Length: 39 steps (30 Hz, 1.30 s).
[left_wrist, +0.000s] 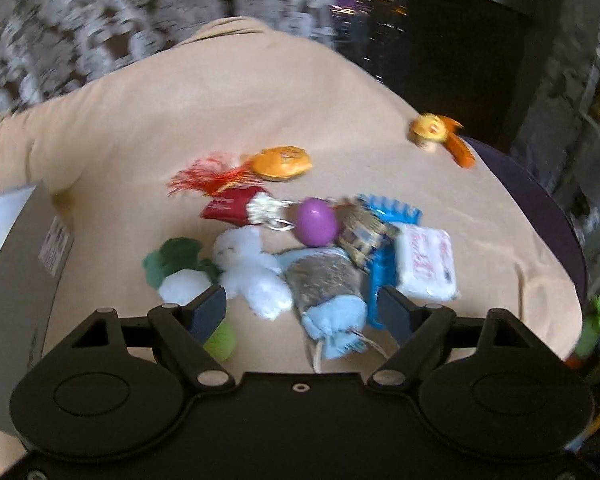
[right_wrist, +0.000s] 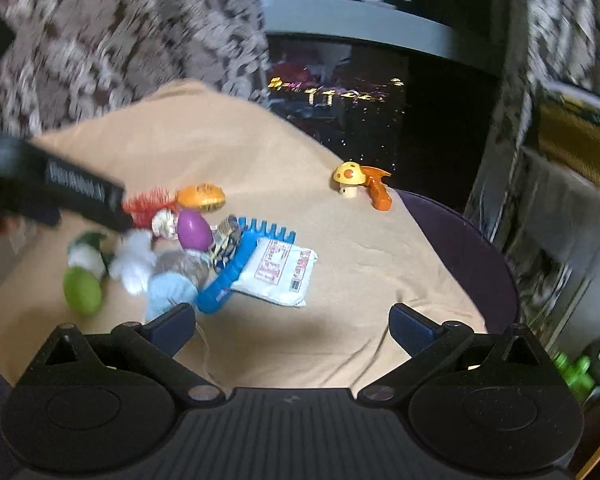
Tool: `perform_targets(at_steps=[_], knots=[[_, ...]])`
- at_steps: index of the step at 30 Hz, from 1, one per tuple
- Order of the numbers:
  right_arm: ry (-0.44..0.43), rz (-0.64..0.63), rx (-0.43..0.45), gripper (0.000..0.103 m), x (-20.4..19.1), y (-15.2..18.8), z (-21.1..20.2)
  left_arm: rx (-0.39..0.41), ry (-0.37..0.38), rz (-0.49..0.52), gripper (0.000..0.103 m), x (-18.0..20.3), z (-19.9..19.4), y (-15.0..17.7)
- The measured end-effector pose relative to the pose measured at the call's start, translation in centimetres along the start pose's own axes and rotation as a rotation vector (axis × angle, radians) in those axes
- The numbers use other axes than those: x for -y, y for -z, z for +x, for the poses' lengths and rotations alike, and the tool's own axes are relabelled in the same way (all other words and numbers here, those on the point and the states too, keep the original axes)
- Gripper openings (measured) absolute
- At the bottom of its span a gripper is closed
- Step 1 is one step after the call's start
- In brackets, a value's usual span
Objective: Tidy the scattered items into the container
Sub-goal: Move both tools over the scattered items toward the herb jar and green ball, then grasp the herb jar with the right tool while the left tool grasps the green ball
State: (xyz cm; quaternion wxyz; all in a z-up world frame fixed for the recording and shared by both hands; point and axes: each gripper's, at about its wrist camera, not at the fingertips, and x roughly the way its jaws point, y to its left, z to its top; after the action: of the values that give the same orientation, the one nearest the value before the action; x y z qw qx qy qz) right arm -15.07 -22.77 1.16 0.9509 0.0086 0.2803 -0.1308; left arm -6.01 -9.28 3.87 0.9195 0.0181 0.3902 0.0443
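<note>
A heap of small items lies on the beige cloth (left_wrist: 228, 112): purple egg (left_wrist: 315, 222), white plush (left_wrist: 252, 272), grey and light-blue pouch (left_wrist: 328, 284), blue comb (left_wrist: 384, 264), white packet (left_wrist: 426, 264), green egg (left_wrist: 220, 340), orange bun (left_wrist: 282, 163). My left gripper (left_wrist: 302, 312) hovers open just above the pouch and plush, its pads touching nothing. A grey container (left_wrist: 16, 280) stands at its left. My right gripper (right_wrist: 292, 326) is open over bare cloth, short of the white packet (right_wrist: 278, 272) and blue comb (right_wrist: 236, 272). The left gripper's black body (right_wrist: 60, 196) hides part of the heap.
A yellow mushroom toy (right_wrist: 349, 178) and an orange tool (right_wrist: 380, 192) sit apart near the far right edge. The dark round table rim (right_wrist: 480, 260) shows past the cloth. A green toy (right_wrist: 576, 368) lies off the table at lower right. Patterned curtains hang behind.
</note>
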Motion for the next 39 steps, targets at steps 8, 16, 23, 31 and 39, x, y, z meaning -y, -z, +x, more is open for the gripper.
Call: perform_targets(at_steps=[8, 16, 23, 31, 39], knots=[[0.079, -0.178, -0.14, 0.103, -3.4, -2.2, 5.3, -0.073, -0.187, -0.324, 0.08, -6.5, 1.3, 0.0], [-0.26, 0.163, -0.244, 0.097, -2.7, -5.3, 10.6, -0.119, -0.277, -0.275, 0.08, -7.4, 2.0, 0.3], [-0.297, 0.137, -0.335, 0.07, -5.8, -6.3, 14.9, -0.18, -0.258, -0.447, 0.08, -10.4, 2.9, 0.8], [-0.273, -0.028, -0.398, 0.049, -9.3, -7.6, 18.8, -0.186, -0.286, -0.434, 0.08, -9.4, 3.6, 0.5], [-0.253, -0.02, -0.436, 0.048, -8.9, -6.6, 20.2, -0.204, -0.315, -0.491, 0.08, -10.1, 3.8, 0.7]])
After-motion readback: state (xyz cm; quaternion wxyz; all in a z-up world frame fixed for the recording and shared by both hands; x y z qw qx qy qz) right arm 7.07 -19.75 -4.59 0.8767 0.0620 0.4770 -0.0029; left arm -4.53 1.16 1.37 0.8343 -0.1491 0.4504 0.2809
